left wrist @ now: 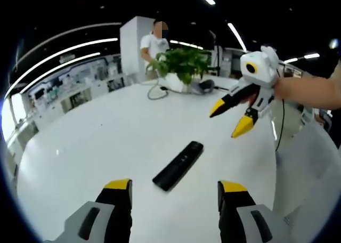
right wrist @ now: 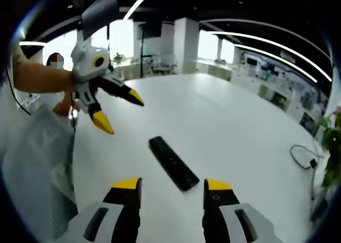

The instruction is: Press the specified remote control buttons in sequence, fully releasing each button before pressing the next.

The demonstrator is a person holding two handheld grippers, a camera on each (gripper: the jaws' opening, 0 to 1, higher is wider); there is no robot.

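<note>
I have the slim black rectangular remote control (left wrist: 178, 165) lying flat on the broad white round counter (left wrist: 90, 142), just ahead of my left gripper (left wrist: 175, 192) in the lower middle of the left gripper view; in the right gripper view it sits lower centre, just ahead of my right gripper (right wrist: 171, 189). Both grippers hang above the counter with their yellow-tipped jaws spread apart and nothing between them, and neither touches the remote. My worry is that the remote lies loose on a smooth top, so I judge an off-centre press with one jaw tip could skid or spin it rather than work a button. I cannot make out individual buttons at this sharpness, so hitting a neighbouring one is a real risk. With the jaws this wide, the idle tip could also catch a second button. A grey cable (left wrist: 155, 91) and a green leafy plant in a white pot (left wrist: 180, 67) sit at the upper middle of the left gripper view, well apart from the remote.
</note>
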